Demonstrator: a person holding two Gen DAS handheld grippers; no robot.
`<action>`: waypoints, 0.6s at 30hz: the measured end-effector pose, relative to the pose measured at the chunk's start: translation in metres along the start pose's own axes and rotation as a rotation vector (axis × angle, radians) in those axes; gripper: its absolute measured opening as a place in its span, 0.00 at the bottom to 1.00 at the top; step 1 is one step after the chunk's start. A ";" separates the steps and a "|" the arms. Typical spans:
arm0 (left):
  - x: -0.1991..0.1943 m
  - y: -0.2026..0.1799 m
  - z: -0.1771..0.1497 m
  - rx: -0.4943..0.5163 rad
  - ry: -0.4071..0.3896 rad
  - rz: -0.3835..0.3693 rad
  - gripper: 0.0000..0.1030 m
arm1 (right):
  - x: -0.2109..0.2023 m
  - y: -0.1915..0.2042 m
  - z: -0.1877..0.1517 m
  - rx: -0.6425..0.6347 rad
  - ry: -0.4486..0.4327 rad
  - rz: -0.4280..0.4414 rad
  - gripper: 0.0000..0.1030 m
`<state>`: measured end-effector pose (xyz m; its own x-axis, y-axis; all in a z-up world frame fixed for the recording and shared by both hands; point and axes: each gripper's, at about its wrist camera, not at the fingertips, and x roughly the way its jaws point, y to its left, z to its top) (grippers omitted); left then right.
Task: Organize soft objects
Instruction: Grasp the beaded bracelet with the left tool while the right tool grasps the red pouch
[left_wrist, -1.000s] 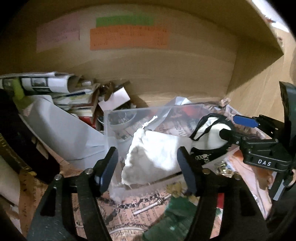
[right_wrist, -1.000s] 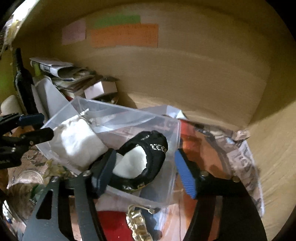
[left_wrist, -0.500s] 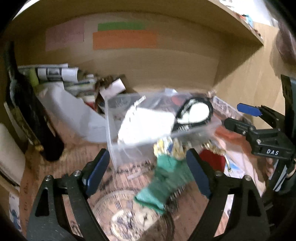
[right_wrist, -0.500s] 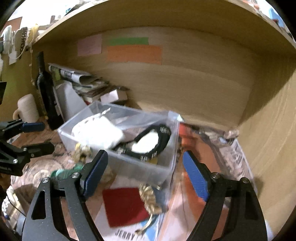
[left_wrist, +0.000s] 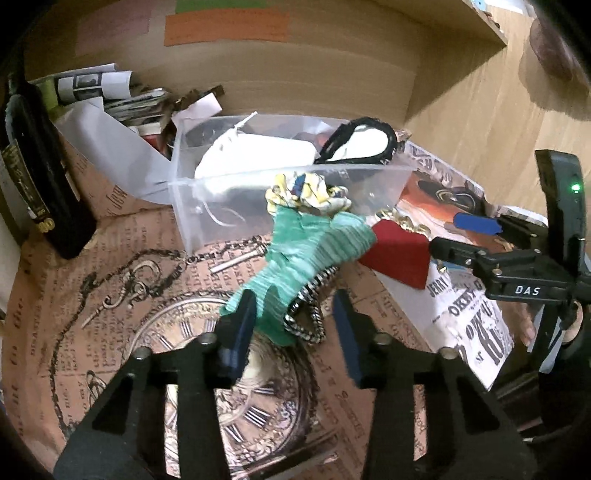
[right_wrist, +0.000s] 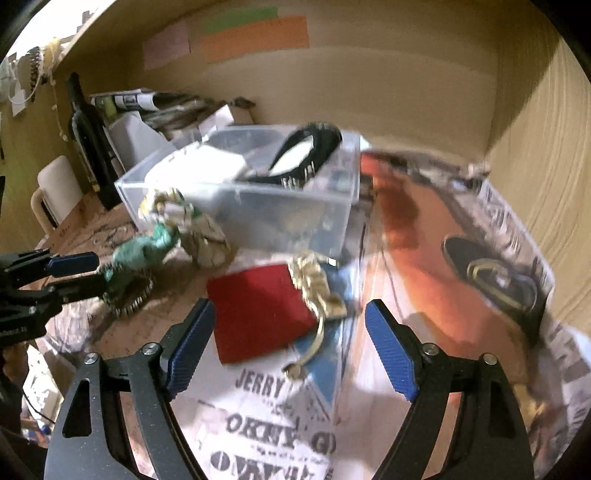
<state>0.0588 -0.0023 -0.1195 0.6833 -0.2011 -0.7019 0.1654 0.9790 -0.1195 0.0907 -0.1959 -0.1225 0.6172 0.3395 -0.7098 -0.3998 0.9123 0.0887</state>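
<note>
A clear plastic bin (left_wrist: 207, 218) (right_wrist: 295, 221) stands on the printed paper and holds a white cloth pouch (left_wrist: 255, 155) and a black-and-white slipper (left_wrist: 362, 142) (right_wrist: 306, 151). In front of the bin lie a green pleated cloth (left_wrist: 310, 254) (right_wrist: 140, 251), a yellow-patterned scrunchie (left_wrist: 306, 192), a black-and-white chain item (left_wrist: 306, 314), a red cloth (left_wrist: 399, 254) (right_wrist: 258, 314) and a gold piece (right_wrist: 314, 288). My left gripper (left_wrist: 295, 332) is open, its fingers either side of the green cloth's near end. My right gripper (right_wrist: 291, 347) is open above the red cloth.
A dark bottle (left_wrist: 37, 166) stands at the left. Stacked papers and a white folder (left_wrist: 110, 122) lie behind the bin against the wooden back wall (left_wrist: 295, 74). A wooden side wall (right_wrist: 546, 166) closes the right. A white mug (right_wrist: 55, 188) stands far left.
Both grippers have pulled back from the bin and come down over the items in front. The left one now straddles the green cloth; the right one is over the red cloth.
</note>
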 end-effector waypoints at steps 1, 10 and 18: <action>0.001 0.000 -0.001 0.001 0.000 -0.002 0.31 | 0.002 -0.001 -0.002 0.003 0.010 0.006 0.79; -0.001 0.001 -0.001 -0.003 -0.023 -0.004 0.10 | 0.023 0.003 -0.002 -0.019 0.057 0.015 0.77; -0.022 -0.006 0.001 0.019 -0.079 0.007 0.07 | 0.043 -0.001 0.003 -0.032 0.090 0.002 0.49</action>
<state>0.0438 -0.0038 -0.1030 0.7384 -0.1968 -0.6450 0.1732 0.9797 -0.1007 0.1198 -0.1817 -0.1516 0.5534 0.3179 -0.7698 -0.4233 0.9034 0.0688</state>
